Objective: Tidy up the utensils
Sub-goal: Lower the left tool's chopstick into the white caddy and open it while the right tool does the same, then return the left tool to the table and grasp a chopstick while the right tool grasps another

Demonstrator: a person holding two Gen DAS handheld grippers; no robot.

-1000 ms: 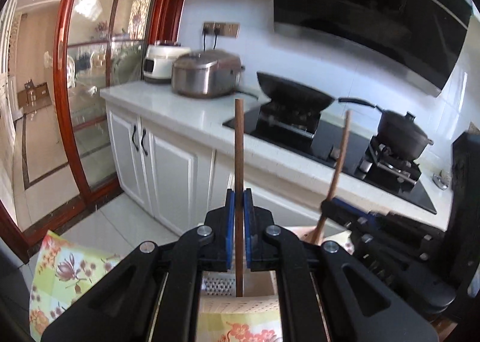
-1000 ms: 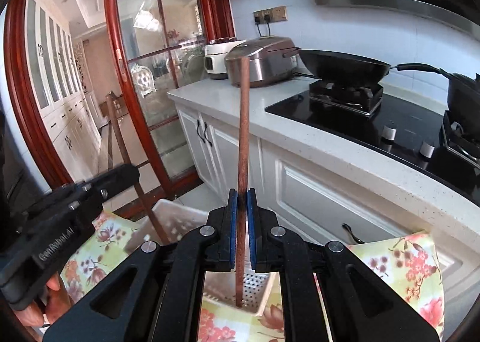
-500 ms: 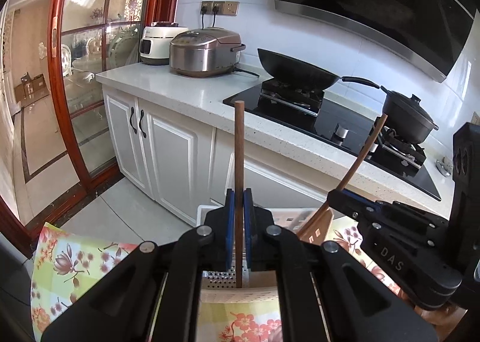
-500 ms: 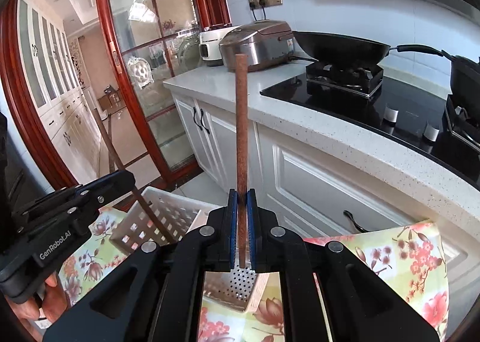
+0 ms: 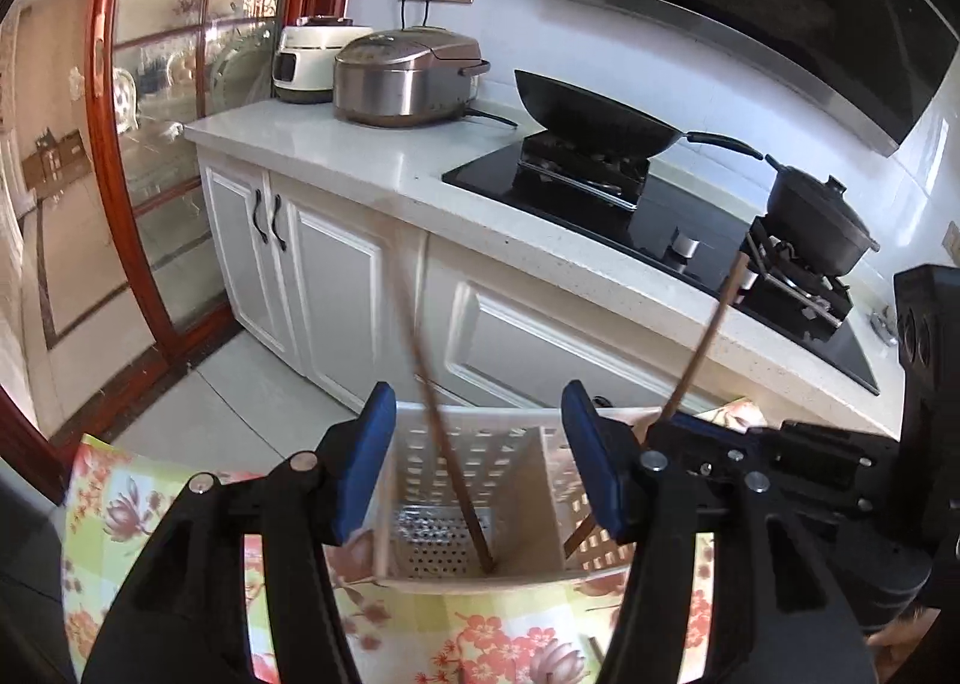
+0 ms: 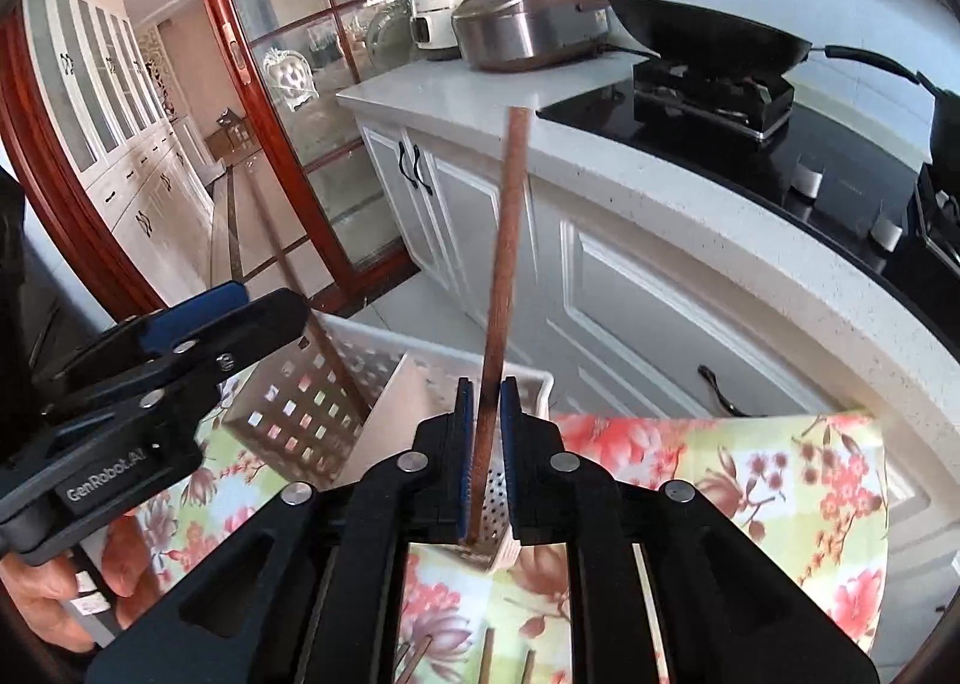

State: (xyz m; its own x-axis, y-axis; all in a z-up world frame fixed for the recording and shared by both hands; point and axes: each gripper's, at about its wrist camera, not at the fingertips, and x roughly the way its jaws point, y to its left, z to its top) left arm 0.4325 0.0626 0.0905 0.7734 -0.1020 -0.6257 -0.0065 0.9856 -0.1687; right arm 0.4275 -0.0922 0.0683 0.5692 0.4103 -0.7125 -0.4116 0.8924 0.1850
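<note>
In the left wrist view my left gripper (image 5: 477, 414) has its jaws opening wide. A brown wooden chopstick (image 5: 444, 444) stands loose between them, blurred and leaning left, its lower end on the perforated bottom of the white slotted basket (image 5: 540, 444). My right gripper (image 6: 487, 390) is opening slightly, with a second chopstick (image 6: 510, 240) upright between its pads and a thin gap on each side. That chopstick's lower end reaches into the basket (image 6: 528, 375), in a compartment to the right. The left gripper (image 6: 270, 300) shows at the left edge there, and the right gripper (image 5: 672, 435) shows at the right in the left wrist view.
The basket stands on a floral tablecloth (image 6: 720, 474); more chopsticks (image 6: 486, 654) lie on it near me. Behind are white cabinets (image 5: 336, 276), a counter with rice cookers (image 5: 402, 84), and a black hob with a wok (image 5: 594, 114) and pot (image 5: 816, 222). A red-framed glass door (image 5: 96, 84) is at left.
The left jaws have sprung apart and let go of their chopstick, which has dropped and tipped left in the basket. The right jaws have parted a little. Both views have tilted further down.
</note>
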